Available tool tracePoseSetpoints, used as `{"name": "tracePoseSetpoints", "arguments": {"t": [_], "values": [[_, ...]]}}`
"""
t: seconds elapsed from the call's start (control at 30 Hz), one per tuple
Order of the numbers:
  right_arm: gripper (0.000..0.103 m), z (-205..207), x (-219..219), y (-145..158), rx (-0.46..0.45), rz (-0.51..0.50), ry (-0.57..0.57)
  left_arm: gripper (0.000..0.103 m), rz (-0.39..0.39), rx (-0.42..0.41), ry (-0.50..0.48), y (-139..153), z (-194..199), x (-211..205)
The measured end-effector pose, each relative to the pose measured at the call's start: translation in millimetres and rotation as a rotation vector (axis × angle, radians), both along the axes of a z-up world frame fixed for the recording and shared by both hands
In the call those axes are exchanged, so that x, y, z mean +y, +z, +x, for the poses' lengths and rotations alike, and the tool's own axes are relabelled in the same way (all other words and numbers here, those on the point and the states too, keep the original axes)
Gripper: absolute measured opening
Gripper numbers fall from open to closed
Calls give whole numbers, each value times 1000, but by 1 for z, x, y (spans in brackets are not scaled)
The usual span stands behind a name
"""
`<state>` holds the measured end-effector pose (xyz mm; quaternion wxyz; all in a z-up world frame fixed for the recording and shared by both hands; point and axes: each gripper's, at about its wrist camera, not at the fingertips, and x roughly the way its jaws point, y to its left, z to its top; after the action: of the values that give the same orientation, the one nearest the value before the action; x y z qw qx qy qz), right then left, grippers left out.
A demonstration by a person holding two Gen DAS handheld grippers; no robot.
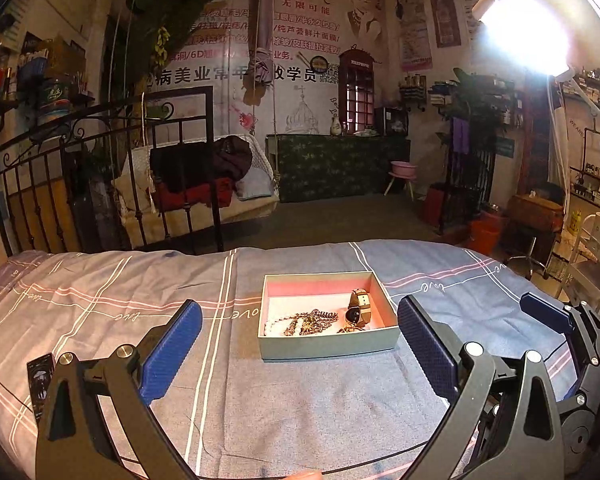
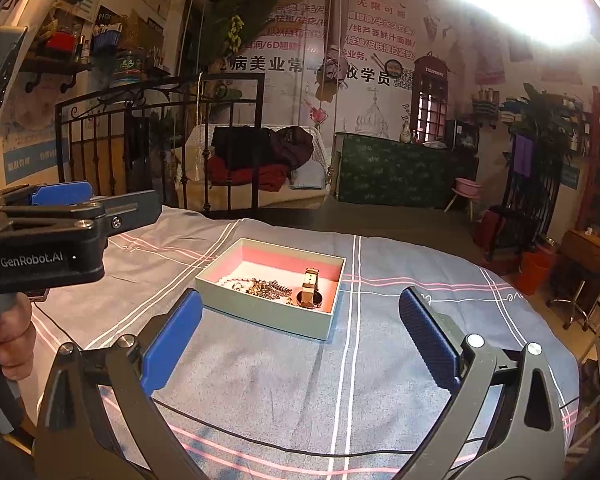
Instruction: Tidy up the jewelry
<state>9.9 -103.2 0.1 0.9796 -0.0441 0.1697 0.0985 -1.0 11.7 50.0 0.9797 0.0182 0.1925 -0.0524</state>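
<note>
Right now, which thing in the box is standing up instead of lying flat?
The watch, at the right side of the box. Its strap stands up, while the pearl beads and the dark chain lie in a flat heap.

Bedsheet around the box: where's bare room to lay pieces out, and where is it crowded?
Bare sheet lies between the box and both open grippers: left, right. More is free on the box's left and right. Inside, the near half is crowded: watch, chains and beads tangled together. Only the far strip of its floor is bare.
</note>
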Motion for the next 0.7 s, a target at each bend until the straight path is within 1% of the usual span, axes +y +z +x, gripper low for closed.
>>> {"name": "tracePoseSetpoints", "arguments": {"t": [0.7], "values": [[97, 2, -1, -5, 23, -11, 12, 97, 2, 11, -4, -7, 2, -1]]}}
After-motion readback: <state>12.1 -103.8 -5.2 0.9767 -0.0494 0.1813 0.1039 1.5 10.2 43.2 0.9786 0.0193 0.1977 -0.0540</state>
